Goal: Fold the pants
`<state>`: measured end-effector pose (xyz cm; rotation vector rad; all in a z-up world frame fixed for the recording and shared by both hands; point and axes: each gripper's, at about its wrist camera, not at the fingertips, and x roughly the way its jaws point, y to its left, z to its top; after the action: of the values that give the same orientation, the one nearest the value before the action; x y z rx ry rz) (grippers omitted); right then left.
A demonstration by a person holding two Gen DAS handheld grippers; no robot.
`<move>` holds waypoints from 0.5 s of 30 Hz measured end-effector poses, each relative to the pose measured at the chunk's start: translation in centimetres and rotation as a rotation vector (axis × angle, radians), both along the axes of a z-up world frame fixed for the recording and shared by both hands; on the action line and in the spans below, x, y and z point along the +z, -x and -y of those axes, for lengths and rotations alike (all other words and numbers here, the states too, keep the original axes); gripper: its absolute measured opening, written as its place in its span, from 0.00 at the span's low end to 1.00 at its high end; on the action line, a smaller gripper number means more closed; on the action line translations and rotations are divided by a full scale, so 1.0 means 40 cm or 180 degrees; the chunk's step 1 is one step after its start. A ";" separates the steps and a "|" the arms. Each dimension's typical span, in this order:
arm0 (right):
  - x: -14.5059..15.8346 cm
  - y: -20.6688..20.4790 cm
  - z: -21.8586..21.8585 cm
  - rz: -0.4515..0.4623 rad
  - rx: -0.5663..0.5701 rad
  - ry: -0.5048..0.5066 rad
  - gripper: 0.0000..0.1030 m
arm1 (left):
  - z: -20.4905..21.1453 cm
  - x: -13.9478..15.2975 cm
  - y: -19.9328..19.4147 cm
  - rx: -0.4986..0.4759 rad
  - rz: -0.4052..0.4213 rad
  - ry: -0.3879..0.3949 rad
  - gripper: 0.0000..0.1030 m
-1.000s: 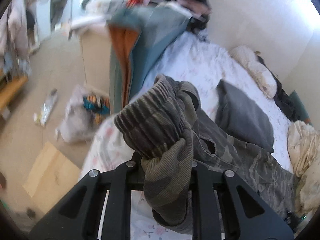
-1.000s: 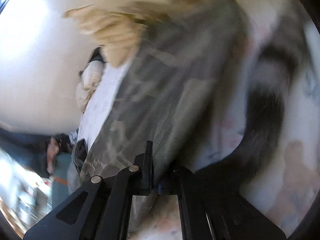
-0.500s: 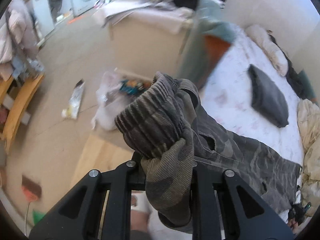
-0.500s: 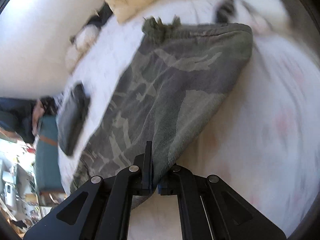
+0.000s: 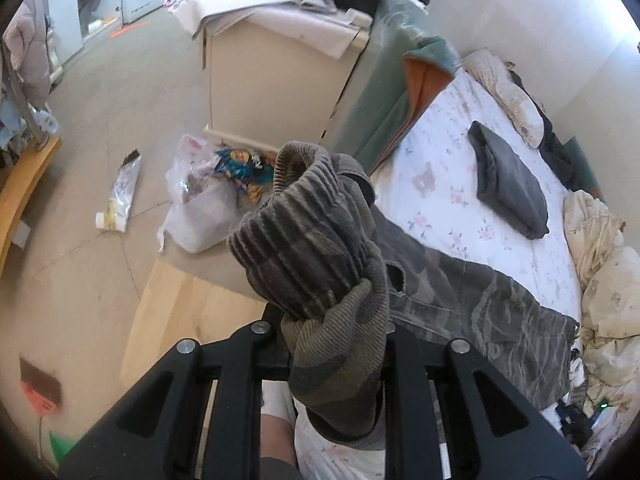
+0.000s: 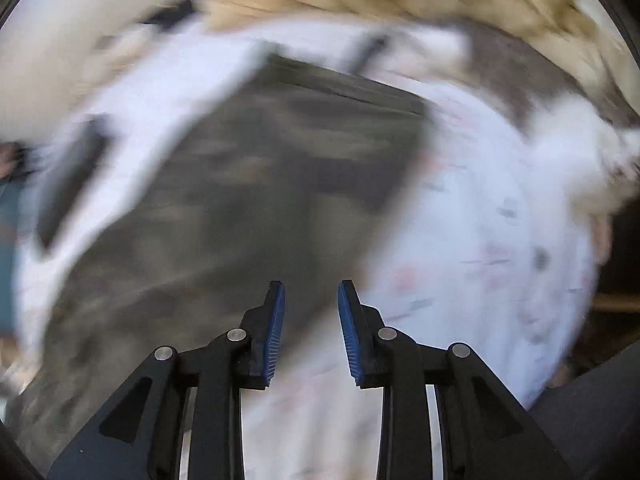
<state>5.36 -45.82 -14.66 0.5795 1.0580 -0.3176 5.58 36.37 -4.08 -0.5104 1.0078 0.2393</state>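
Observation:
Camouflage pants lie stretched across the white floral bed sheet. My left gripper is shut on their ribbed waistband, which bunches over the fingers and hides the pads. The legs run right toward the cream duvet. In the blurred right wrist view the pants lie flat on the sheet. My right gripper is open and empty just above their near edge, blue pads apart.
A folded grey garment lies further up the bed. A cream duvet is heaped at the right. A cabinet draped with a green jacket stands by the bed. A plastic bag lies on the floor.
My right gripper has opened and let go of the pants, which now lie on the sheet. My left gripper still holds the waistband and has swung its view toward the floor.

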 end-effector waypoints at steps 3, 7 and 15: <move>0.059 -0.038 -0.221 0.0300 0.1096 -0.0555 0.29 | 0.022 0.015 -0.015 -0.0027 0.0060 -0.0058 0.15; 0.102 -0.070 -0.589 0.0412 0.2355 -0.1146 0.25 | 0.054 0.039 -0.028 -0.0082 0.0151 -0.0170 0.15; -0.049 -0.098 -1.028 0.0106 0.3179 -0.1370 0.16 | 0.121 0.069 -0.042 -0.0439 0.0285 -0.0380 0.15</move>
<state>9.26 -4.69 -16.61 0.3659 1.2620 0.8056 7.24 31.52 -1.32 -0.3387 0.9312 0.1512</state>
